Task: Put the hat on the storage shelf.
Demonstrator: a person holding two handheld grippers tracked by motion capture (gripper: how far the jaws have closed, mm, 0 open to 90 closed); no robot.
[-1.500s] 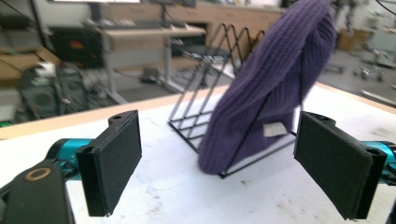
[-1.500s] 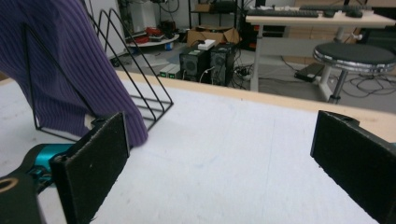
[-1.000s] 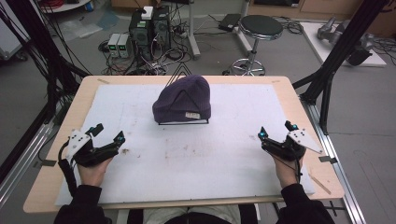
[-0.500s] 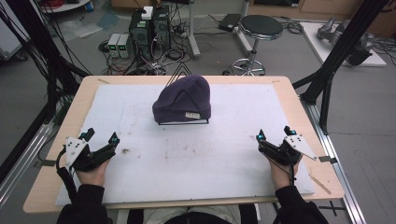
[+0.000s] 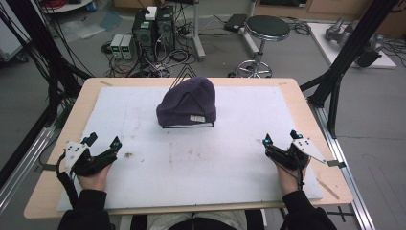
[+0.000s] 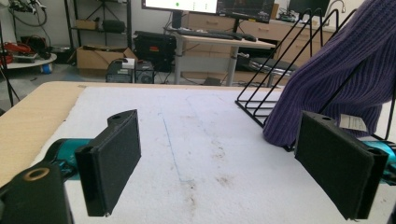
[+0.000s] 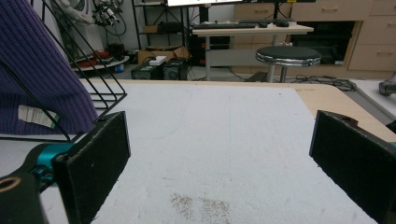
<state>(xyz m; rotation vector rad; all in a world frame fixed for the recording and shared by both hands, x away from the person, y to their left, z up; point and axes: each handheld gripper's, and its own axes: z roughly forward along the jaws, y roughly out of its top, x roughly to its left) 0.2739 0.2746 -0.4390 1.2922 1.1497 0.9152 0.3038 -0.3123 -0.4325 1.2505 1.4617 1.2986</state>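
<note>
- A purple knit beanie [image 5: 187, 103] sits at about 12 o'clock on the white foam mat [image 5: 201, 158], draped over a black wire rack [image 6: 266, 100]; in the high view the rack is mostly hidden under the knit, with just thin wires showing at the top and along the hem.
- A small pale label [image 5: 197, 118] hangs on the beanie's near edge; its print is too small to read.
- The left gripper [image 5: 102, 145] rests at about 8 o'clock on the mat, jaws spread wide with nothing between them, well apart from the beanie.
- In the left gripper view the beanie lies toward 2 o'clock, cut off by the top and right frame edges and partly covered by the right-hand jaw.
- The right gripper [image 5: 281, 141] rests at about 4 o'clock, jaws also spread wide and empty, well apart from the beanie.
- In the right gripper view the beanie [image 7: 39, 84] is at 10 o'clock, cropped by the left edge, its lower hem behind the left-hand jaw.
- Dark specks [image 5: 128, 155] mark the mat just beside the left gripper; what they are is unclear.
- The person's torso is cut off at the bottom of the high view.
</note>
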